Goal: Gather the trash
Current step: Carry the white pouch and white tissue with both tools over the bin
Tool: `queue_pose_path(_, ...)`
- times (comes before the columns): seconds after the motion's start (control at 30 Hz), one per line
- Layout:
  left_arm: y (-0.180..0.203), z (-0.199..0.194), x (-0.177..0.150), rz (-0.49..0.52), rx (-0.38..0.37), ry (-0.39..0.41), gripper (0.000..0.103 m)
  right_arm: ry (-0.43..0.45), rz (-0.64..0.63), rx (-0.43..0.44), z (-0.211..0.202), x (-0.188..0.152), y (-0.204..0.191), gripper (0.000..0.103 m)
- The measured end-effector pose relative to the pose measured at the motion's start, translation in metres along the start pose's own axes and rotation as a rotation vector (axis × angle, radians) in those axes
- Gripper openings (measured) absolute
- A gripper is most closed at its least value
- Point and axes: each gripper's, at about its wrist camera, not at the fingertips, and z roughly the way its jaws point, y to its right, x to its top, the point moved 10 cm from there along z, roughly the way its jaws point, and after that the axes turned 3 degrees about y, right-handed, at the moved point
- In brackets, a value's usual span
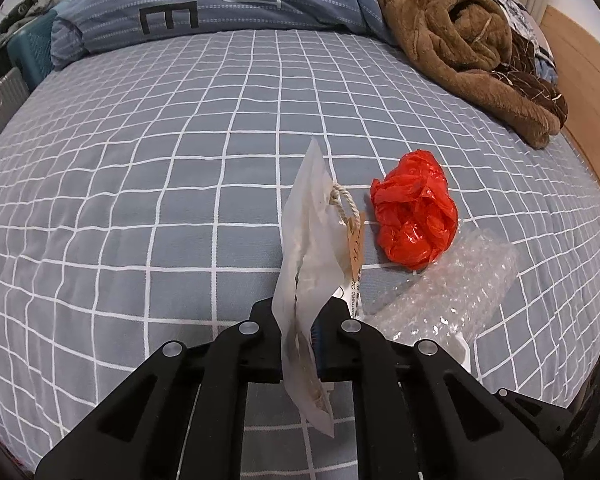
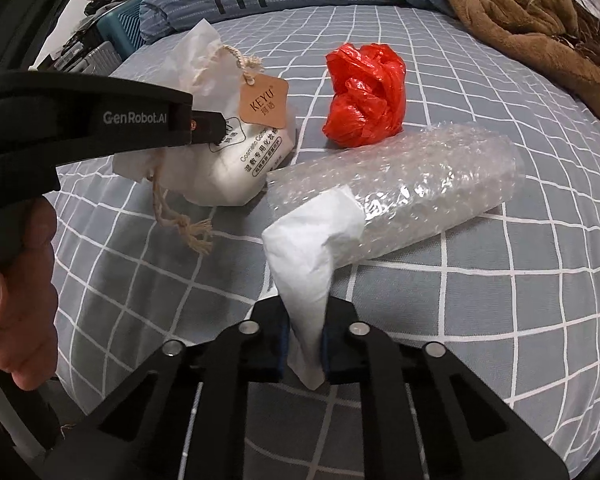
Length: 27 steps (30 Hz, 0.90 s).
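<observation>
My left gripper (image 1: 300, 320) is shut on a white drawstring pouch (image 1: 308, 248) with a brown tag, held edge-on just above the bed; in the right wrist view the pouch (image 2: 228, 152) shows with its KEYU tag (image 2: 263, 102) and the left gripper (image 2: 216, 130) clamped on its side. My right gripper (image 2: 305, 340) is shut on a white tissue (image 2: 308, 248). The tissue's far end touches a roll of bubble wrap (image 2: 420, 192), which also shows in the left wrist view (image 1: 452, 292). A crumpled red plastic bag (image 2: 364, 92) lies on the bed behind it and shows in the left wrist view (image 1: 416, 208).
All lies on a bed with a grey checked sheet (image 1: 160, 184). A blue striped quilt (image 1: 204, 4) is bunched at the head. A brown fleece blanket (image 1: 468, 40) lies at the far right. A teal crate (image 2: 126, 26) and clutter stand beyond the left edge.
</observation>
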Motion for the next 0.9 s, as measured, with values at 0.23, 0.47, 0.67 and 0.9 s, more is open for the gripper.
queue_pose_path(0.23, 0.0, -0.02, 0.001, 0.001, 0.008, 0.019, 0.008, 0.018, 0.015, 0.002, -0.016, 0.002, 0.002, 0.005)
queue_pose_path(0.47, 0.001, -0.049, -0.002, 0.004, 0.018, 0.041, 0.008, 0.046, 0.032, 0.006, -0.046, -0.002, -0.001, 0.005)
queue_pose_path(0.67, 0.002, -0.076, -0.013, 0.018, 0.032, 0.058, 0.008, 0.072, 0.048, 0.009, -0.07, -0.004, 0.0, 0.004)
queue_pose_path(0.9, 0.003, -0.104, -0.028, 0.004, 0.027, 0.068, 0.008, 0.09, 0.043, -0.002, -0.098, -0.009, -0.002, 0.004)
